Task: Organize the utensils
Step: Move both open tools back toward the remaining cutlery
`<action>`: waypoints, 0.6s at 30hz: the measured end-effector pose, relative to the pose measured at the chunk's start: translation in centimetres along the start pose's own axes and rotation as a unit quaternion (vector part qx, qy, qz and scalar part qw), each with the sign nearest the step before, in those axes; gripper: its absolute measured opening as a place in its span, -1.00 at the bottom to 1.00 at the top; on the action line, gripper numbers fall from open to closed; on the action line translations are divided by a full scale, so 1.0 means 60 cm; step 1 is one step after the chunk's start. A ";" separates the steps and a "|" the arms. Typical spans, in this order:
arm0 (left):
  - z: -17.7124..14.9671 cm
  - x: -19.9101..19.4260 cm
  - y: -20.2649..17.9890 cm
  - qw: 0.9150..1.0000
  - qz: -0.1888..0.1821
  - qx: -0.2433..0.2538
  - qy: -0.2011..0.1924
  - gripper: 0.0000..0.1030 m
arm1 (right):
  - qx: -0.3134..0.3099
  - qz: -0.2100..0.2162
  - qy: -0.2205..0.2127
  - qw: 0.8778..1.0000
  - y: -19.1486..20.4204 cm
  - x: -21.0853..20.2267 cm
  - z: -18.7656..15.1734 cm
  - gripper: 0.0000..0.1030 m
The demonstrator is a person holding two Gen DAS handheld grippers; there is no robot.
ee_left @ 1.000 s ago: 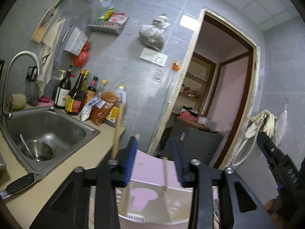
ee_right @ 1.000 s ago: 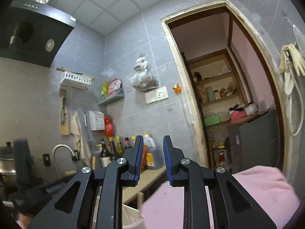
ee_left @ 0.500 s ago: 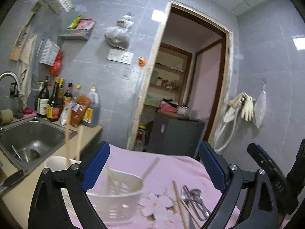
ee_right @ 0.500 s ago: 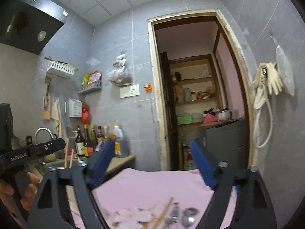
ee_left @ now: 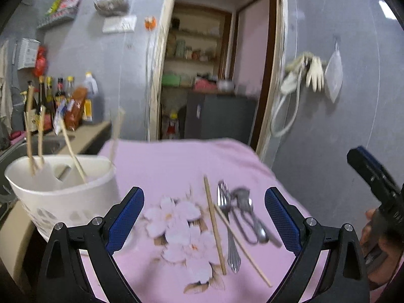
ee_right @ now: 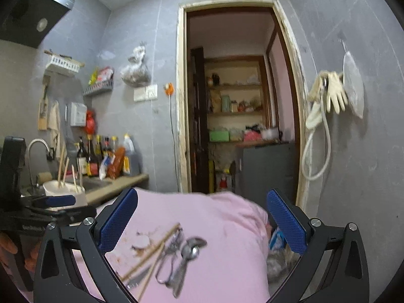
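A white utensil holder (ee_left: 63, 194) stands at the left of the pink cloth (ee_left: 176, 161) with several chopsticks (ee_left: 73, 156) upright in it; it also shows in the right wrist view (ee_right: 63, 189). Two loose chopsticks (ee_left: 214, 229), a fork (ee_left: 227, 222) and spoons (ee_left: 248, 214) lie on the cloth. They show in the right wrist view as chopsticks (ee_right: 151, 250), fork (ee_right: 136, 281) and spoons (ee_right: 189, 252). My left gripper (ee_left: 204, 221) is open and empty above them. My right gripper (ee_right: 200, 223) is open and empty.
A counter with a sink (ee_left: 48, 141) and bottles (ee_left: 50, 101) lies left of the cloth. A doorway (ee_right: 234, 116) with shelves is ahead. Gloves and a hose (ee_right: 325, 101) hang on the right wall. The other handheld gripper (ee_left: 373, 176) shows at right.
Both grippers opened wide from nearly shut. Both views tilted down and swung right from the sink, so the pink cloth with the loose utensils came into sight.
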State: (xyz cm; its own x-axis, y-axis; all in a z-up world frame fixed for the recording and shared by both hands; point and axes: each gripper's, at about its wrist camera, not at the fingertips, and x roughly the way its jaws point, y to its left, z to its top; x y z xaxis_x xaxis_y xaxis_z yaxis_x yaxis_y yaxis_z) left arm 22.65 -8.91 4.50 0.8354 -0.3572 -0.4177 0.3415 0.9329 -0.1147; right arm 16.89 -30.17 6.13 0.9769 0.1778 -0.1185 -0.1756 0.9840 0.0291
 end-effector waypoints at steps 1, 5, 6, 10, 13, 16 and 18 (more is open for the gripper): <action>-0.003 0.009 -0.003 1.000 0.001 0.003 0.011 0.83 | 0.001 0.000 0.018 1.000 -0.004 0.010 -0.005 1.00; -0.020 0.057 -0.013 0.997 0.012 0.024 0.068 0.80 | 0.007 0.003 0.075 0.997 -0.019 0.046 -0.028 1.00; -0.024 0.074 -0.011 0.996 0.012 0.022 0.087 0.78 | 0.010 0.004 0.090 0.996 -0.023 0.056 -0.035 1.00; -0.031 0.124 -0.001 0.989 0.002 0.018 0.144 0.17 | 0.011 0.014 0.152 0.988 -0.031 0.102 -0.055 0.86; -0.037 0.166 0.008 0.981 -0.011 0.007 0.193 -0.26 | 0.012 0.027 0.201 0.979 -0.031 0.139 -0.067 0.69; -0.035 0.201 0.014 0.974 -0.026 -0.002 0.225 -0.39 | 0.015 0.041 0.235 0.971 -0.030 0.171 -0.074 0.62; -0.032 0.215 0.013 0.972 -0.029 0.001 0.233 -0.41 | 0.007 0.046 0.254 0.966 -0.027 0.192 -0.076 0.49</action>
State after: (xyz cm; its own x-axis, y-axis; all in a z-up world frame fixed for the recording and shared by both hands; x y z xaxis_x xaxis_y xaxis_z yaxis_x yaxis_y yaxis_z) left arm 32.86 -12.72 -2.67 0.5290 -0.3488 -0.7736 0.3841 0.9113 -0.1482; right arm 27.87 -29.68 0.19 0.7708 0.2485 -0.5866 -0.2528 0.9645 0.0764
